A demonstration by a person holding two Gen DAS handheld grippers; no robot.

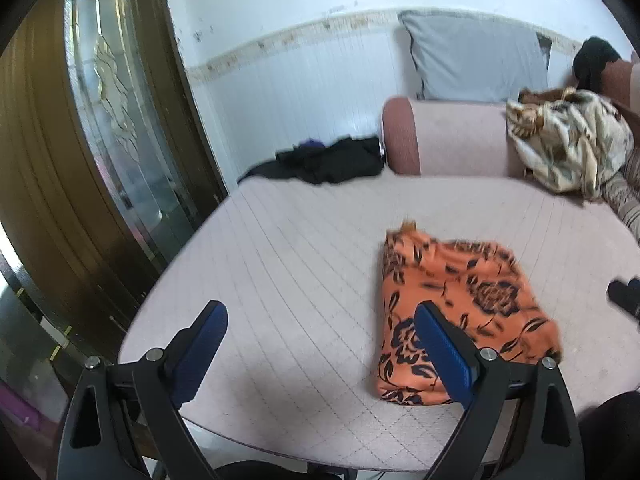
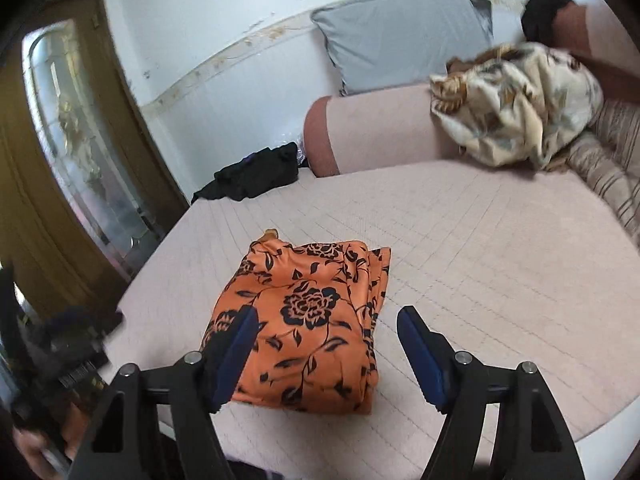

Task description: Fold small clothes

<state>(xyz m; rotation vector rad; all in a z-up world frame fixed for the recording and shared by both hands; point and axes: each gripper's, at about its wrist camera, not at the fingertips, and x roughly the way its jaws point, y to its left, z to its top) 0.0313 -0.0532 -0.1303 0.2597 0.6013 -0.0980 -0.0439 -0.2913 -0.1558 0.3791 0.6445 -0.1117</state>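
Left tongs (image 1: 320, 332): spread wide, blue pads well apart, nothing between them, raised above the pale quilted bed (image 1: 304, 248). Near pad overlapping the orange floral garment (image 1: 460, 300) in the left wrist view; contact impossible to confirm, no grip on it.

Right tongs (image 2: 326, 344): also parted, empty, held over the near edge of the orange floral garment, one pad in front of the cloth, the other over bare quilt. No pinch on the fabric.

Orange floral garment: folded into a compact rectangle, lying flat on the bed, toward its near side.

Further back: crumpled cream patterned cloth (image 2: 520, 108) heaped on a pink bolster (image 2: 384, 132); dark clothes (image 2: 256, 178) piled at the far corner beside the bolster; grey pillow (image 2: 404, 36) leaning on the wall.

No containers in view.
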